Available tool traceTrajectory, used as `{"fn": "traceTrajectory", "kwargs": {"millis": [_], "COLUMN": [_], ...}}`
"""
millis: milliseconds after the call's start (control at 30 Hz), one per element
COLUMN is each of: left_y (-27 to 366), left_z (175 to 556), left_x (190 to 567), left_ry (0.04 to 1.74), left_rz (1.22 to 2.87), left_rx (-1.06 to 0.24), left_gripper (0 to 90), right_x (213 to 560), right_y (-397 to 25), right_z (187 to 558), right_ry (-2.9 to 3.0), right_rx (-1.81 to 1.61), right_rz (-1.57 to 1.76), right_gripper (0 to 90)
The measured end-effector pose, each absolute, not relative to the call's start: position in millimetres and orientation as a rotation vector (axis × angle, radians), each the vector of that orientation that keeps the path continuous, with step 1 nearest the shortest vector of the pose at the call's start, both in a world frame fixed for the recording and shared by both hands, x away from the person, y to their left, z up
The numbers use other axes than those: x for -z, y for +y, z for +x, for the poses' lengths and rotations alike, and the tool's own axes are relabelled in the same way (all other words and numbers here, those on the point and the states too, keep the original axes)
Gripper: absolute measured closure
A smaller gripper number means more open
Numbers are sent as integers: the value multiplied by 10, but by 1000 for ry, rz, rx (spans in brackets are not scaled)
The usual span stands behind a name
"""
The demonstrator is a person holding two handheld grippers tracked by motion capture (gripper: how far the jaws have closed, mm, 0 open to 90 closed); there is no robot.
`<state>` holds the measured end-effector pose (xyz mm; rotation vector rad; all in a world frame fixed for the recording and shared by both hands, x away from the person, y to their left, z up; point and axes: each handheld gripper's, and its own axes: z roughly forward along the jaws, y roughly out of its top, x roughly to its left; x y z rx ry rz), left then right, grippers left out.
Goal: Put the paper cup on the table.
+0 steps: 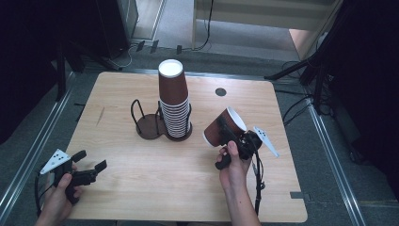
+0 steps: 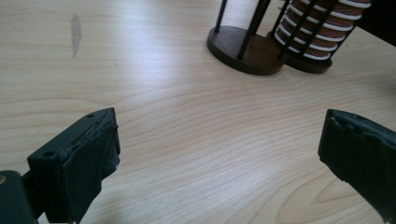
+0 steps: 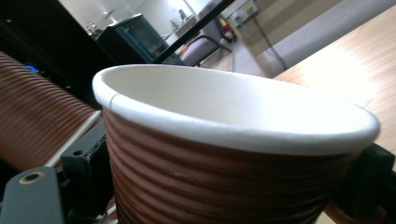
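A tall stack of brown ribbed paper cups (image 1: 173, 101) stands upside down in the right half of a dark wire cup holder (image 1: 148, 126); the holder's left half is empty. My right gripper (image 1: 229, 135) is shut on a single brown cup (image 1: 225, 125) with a white inside, held tilted above the table to the right of the stack. In the right gripper view that cup (image 3: 233, 107) sits between the jaws and the stack (image 3: 37, 126) is at the left. My left gripper (image 1: 90, 161) rests open near the table's front left, with bare wood between its jaws (image 2: 217, 154).
The wooden table (image 1: 141, 188) has a small black round mark (image 1: 220, 92) at the back right. The holder's base (image 2: 243, 49) and the stack's bottom cups (image 2: 322, 32) lie ahead of the left gripper. Stands and cables surround the table on the floor.
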<state>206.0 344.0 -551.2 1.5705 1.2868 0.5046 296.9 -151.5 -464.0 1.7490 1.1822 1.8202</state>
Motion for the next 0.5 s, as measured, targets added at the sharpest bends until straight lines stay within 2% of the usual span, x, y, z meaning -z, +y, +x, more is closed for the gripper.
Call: {"fn": "traceTrajectory", "kwargs": {"millis": [500], "left_y": [3424], "left_z": [2064], "left_x": [5529], "left_ry": [1306], "left_rz": [1567], "left_rx": [-514], "left_gripper": [0], "right_x": [4860], "right_y": [-1566], "right_z": [3258], "right_ry": [1178], "right_rx": [-1575], "right_rz": [1570], "right_gripper": [117]}}
